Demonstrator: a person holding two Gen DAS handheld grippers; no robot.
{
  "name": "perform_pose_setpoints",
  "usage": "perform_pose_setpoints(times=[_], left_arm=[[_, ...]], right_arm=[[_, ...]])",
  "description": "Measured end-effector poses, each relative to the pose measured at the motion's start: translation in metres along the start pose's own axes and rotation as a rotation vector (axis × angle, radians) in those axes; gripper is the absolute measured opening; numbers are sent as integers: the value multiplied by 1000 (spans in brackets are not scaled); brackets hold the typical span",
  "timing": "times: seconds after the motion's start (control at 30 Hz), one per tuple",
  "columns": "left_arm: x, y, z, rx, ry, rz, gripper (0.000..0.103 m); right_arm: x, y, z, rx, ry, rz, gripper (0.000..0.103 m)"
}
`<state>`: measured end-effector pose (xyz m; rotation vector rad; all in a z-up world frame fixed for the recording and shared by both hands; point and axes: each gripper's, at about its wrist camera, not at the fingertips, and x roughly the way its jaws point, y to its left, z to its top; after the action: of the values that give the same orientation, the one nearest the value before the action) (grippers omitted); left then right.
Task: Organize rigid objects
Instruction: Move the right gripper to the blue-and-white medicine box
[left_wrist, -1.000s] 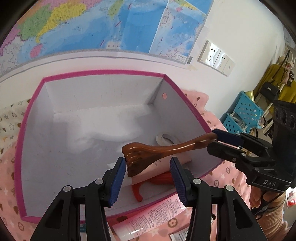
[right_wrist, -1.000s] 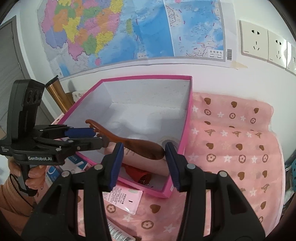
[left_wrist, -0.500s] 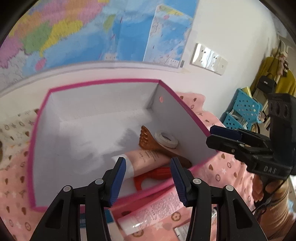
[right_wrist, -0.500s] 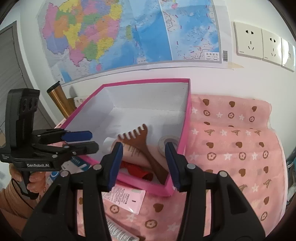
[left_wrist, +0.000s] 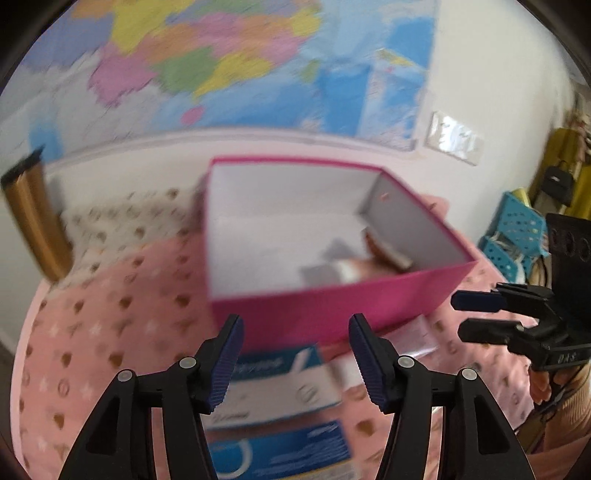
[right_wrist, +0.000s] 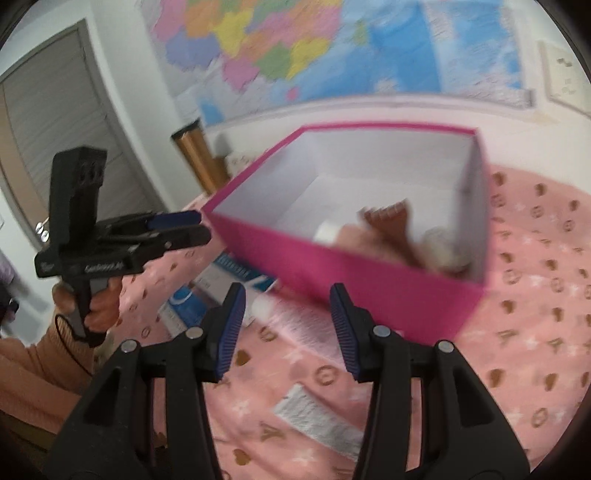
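**Words You Can Read**

The right gripper (left_wrist: 480, 314), seen from the left camera, has white letters "DAS" on its black side. The left gripper (right_wrist: 184, 227), seen from the right camera, has white writing too, but it is too blurry to read. The words on the blue and white boxes (left_wrist: 280, 376) are blurry too
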<state>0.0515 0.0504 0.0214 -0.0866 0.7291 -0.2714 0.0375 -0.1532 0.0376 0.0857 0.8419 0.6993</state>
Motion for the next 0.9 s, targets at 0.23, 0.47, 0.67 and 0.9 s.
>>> perform_pose_setpoints(times=[0.23,0.47,0.67,0.9], left_arm=[[11,27,-23,-63,60,35,60],[18,45,-32,-108,88,44,60],[22,56,-39,-131,108,40,60],[29,57,-45,-120,138,4,60]], right_arm=[[63,15,0,-25,131,14,49],[105,24,9,-62,217,6,49],[123,28,6,-90,303,-4,49],[117,31,1,-65,301,37,49]])
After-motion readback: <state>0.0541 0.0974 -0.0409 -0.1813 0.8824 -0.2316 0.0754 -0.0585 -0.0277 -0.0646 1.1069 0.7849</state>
